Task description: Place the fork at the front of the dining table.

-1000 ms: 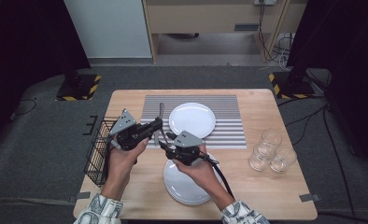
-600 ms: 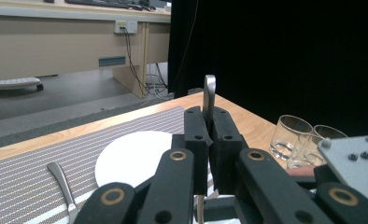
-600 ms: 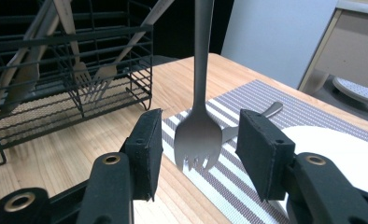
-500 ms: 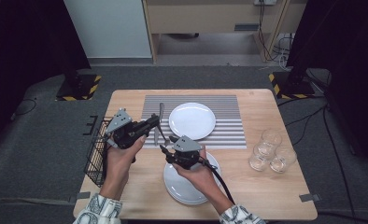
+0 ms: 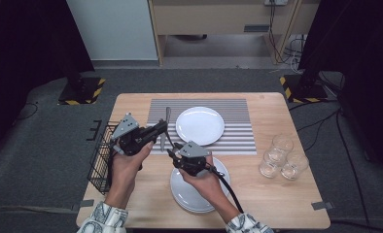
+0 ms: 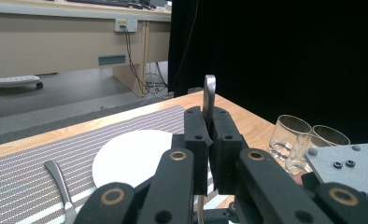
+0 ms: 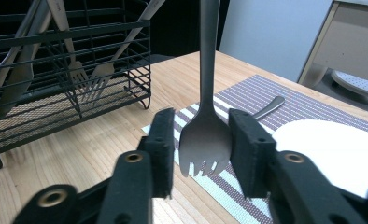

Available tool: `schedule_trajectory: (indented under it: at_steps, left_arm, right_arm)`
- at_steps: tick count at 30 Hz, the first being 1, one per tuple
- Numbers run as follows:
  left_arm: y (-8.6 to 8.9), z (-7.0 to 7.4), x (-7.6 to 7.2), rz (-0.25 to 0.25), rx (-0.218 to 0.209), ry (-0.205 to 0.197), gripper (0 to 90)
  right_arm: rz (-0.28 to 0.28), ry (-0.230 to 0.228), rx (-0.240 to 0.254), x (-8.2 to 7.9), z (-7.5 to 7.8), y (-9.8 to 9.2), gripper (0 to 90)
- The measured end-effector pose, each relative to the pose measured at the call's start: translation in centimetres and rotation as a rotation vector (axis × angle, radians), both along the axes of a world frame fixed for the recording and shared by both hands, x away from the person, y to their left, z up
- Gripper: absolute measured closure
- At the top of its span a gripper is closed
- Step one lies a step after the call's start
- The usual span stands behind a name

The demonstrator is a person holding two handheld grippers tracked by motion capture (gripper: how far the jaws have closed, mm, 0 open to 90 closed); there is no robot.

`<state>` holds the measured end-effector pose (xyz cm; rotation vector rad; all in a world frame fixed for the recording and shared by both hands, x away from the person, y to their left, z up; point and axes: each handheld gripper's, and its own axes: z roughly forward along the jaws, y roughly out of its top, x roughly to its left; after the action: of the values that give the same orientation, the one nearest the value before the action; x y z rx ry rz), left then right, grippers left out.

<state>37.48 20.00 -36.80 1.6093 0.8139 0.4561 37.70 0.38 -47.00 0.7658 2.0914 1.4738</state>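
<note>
Left gripper [image 6: 209,140] has its fingers clamped on the handle of a slim, shiny steel fork [image 7: 205,140] — held above the wooden worktop [image 5: 287,204], tines down. Right gripper [image 7: 201,154] has been closing around the head, one finger touching it. Stiff, light, slippery — grab the flat neck.

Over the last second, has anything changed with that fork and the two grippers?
The right gripper has just been closing its jaws around the fork head; whether the pads press on it yet is unclear. The left gripper stays clamped on the fork's handle, holding it upright. The plates, glasses and basket have not moved.
</note>
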Motion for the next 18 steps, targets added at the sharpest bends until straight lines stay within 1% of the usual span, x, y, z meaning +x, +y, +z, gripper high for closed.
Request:
schedule_trajectory:
  at_steps: [2,7,10,13,18]
  left_arm:
    - [0.0,0.0,0.0,-0.002,0.000,0.000,86.4]
    - [-0.1,0.0,0.0,-0.006,-0.004,0.004,86.3]
    - [-0.1,-0.1,0.0,-0.017,-0.004,0.000,86.1]
    - [-0.1,-0.1,0.0,-0.040,0.002,-0.007,85.0]
    - [0.2,-0.2,0.1,-0.071,0.012,-0.023,81.5]
  right_arm:
    - [0.001,0.002,0.002,0.0,0.0,0.0,66.6]
    - [0.009,0.012,0.006,0.0,0.0,-0.2,67.2]
    - [0.020,0.016,0.006,0.0,0.1,-0.4,67.3]
    - [0.042,0.026,0.007,0.1,0.1,-0.6,67.5]
    - [0.086,0.047,0.024,0.2,0.2,-1.1,67.6]
